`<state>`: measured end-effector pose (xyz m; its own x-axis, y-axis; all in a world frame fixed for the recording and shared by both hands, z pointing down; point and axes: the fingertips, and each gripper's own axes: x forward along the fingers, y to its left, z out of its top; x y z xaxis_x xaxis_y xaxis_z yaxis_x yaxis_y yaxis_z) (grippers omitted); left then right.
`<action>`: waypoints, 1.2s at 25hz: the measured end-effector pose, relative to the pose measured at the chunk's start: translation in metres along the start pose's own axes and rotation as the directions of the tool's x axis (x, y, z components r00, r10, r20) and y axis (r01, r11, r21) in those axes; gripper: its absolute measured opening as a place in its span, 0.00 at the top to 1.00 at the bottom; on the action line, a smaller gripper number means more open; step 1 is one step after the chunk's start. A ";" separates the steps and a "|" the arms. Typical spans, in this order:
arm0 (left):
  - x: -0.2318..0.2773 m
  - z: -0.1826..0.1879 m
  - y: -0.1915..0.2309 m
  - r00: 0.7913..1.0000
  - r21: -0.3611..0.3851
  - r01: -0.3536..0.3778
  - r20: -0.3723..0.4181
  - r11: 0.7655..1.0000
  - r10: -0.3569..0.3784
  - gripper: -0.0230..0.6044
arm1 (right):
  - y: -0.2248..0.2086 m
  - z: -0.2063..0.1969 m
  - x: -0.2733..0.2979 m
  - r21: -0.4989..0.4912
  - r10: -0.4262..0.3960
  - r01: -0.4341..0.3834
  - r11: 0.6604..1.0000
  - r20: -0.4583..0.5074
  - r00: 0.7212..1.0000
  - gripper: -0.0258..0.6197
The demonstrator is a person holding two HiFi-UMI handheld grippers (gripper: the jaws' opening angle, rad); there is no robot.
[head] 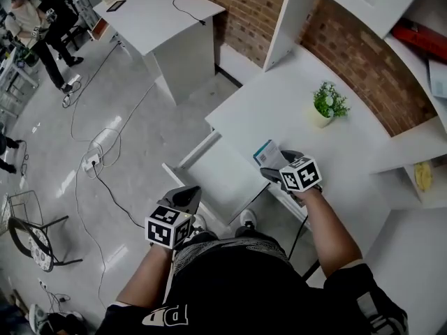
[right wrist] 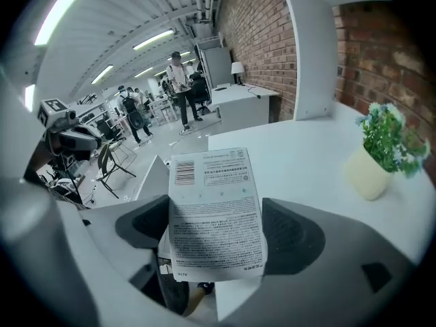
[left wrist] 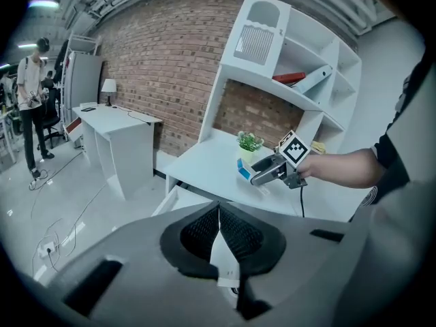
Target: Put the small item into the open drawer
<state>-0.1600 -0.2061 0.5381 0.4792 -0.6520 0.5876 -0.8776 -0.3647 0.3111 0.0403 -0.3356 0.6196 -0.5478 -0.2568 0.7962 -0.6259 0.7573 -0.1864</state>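
Tongs of the right gripper are closed on a small flat white cardboard box with black print and a barcode. The 2 dark pads press its left and right sides, and the printed face is turned toward the camera.

In the head view the right gripper sits right of centre. The box, showing a blue edge there, is held over the front edge of the white worktop.

The white open drawer lies at frame centre, just to the lower left of the box. The box is outside the drawer.

The left gripper sits lower left of centre in the head view, below the drawer front and over the grey floor. In the left gripper view its tongs are closed, the 2 ribbed pads meeting along 1 line with nothing between them. The right gripper and the box appear right of centre in that view.

A small green plant in a pale pot stands on the worktop, to the upper right of the box and well apart from it. A red brick wall runs behind the worktop.
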 end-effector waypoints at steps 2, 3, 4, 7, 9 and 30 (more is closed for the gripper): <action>0.000 -0.001 0.005 1.000 0.009 0.028 -0.003 1.000 -0.028 0.94 | 0.016 -0.008 0.005 0.043 -0.007 0.006 0.999 0.008 1.000 0.31; 0.000 -0.001 0.007 0.999 0.014 0.041 -0.007 0.999 -0.041 0.94 | 0.024 -0.012 0.008 0.071 -0.010 0.009 0.997 0.014 1.000 0.31; 0.000 -0.002 0.011 0.999 0.020 0.053 -0.013 0.998 -0.053 0.94 | 0.033 -0.015 0.011 0.098 -0.013 0.011 0.995 0.021 1.000 0.31; 0.000 -0.006 0.021 0.996 0.041 0.089 -0.032 0.995 -0.088 0.94 | 0.059 -0.023 0.021 0.133 -0.027 0.025 0.991 0.021 0.999 0.31; 0.000 -0.008 0.028 0.993 0.058 0.113 -0.043 0.992 -0.110 0.94 | 0.075 -0.030 0.030 0.106 -0.045 0.045 0.993 -0.003 0.999 0.31; 0.002 -0.050 0.060 0.960 0.108 0.244 -0.166 0.964 -0.225 0.94 | 0.112 -0.079 0.123 -0.083 -0.171 0.156 0.984 -0.218 0.961 0.31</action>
<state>-0.2123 -0.1956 0.5948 0.6556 -0.4337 0.6181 -0.7273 -0.5827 0.3626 -0.0533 -0.2355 0.7420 -0.2985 -0.2457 0.9222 -0.6557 0.7549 -0.0111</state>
